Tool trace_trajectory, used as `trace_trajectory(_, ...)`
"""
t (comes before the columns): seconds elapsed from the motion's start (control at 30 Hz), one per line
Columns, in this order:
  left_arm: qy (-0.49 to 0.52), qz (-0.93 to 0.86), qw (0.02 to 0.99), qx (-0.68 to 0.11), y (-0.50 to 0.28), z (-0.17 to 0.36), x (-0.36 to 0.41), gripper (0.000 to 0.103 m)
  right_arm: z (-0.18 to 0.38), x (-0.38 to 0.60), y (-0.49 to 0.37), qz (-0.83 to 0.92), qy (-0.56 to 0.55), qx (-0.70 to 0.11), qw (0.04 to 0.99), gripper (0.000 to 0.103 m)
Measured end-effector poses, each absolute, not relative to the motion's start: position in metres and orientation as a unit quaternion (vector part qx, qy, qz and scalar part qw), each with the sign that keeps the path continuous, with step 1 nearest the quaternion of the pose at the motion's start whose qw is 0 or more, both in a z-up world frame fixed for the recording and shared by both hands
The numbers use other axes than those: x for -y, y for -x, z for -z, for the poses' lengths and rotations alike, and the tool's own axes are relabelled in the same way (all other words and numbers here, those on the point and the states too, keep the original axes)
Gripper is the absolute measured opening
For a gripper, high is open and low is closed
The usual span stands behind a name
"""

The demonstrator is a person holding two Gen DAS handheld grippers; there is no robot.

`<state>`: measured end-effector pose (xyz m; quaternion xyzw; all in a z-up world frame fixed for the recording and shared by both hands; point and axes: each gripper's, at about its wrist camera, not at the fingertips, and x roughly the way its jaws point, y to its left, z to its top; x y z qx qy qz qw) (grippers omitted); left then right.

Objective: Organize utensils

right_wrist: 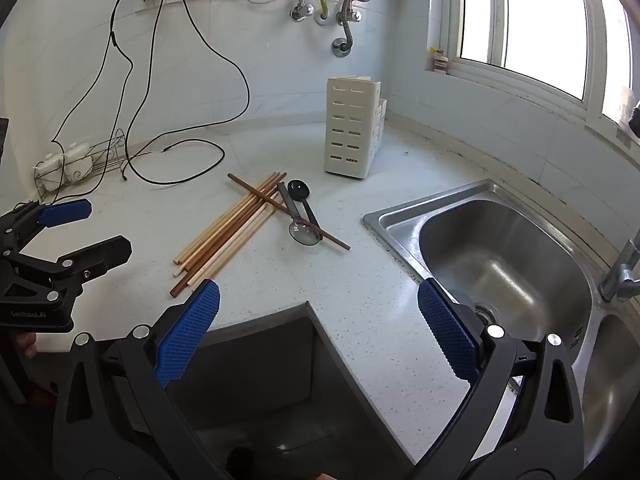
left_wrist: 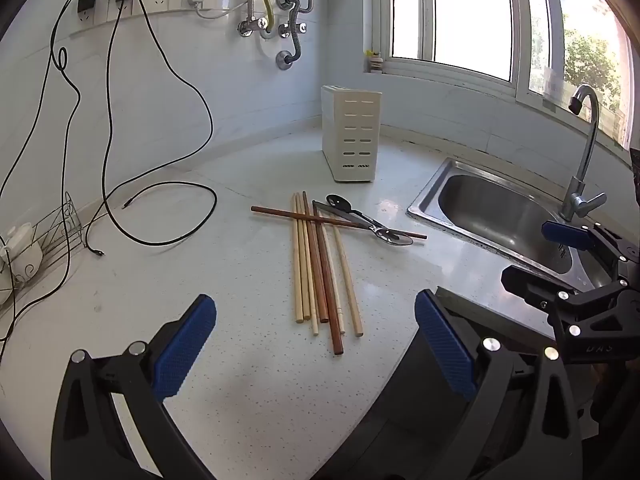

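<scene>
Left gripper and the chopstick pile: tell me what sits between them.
Nothing. In the left wrist view, bare speckled countertop runs from the open left gripper up to the chopstick pile.

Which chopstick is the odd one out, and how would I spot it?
Start at the steel sink, then look left to the chopsticks on the white counter. One dark brown chopstick lies crosswise over the others, its far end by the spoons.

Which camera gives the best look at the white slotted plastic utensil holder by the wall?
The right wrist view: there the white slotted plastic utensil holder shows its slotted front plus a lower side compartment. The left wrist view shows the holder just as unobstructed, but only its slotted front and one plain side.
</scene>
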<state>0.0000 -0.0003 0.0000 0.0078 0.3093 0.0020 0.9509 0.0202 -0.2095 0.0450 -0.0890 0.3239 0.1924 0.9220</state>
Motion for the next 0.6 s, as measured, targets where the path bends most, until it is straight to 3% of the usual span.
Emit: trace_trajectory(0.6, -0.006, -0.003, 0.95, -0.312, -0.0017, -0.0014, 0.0023, 0.098, -0.0471, 0.2107, -0.0229, -0.197, 0.091, -0.322, 0.922, 0.095)
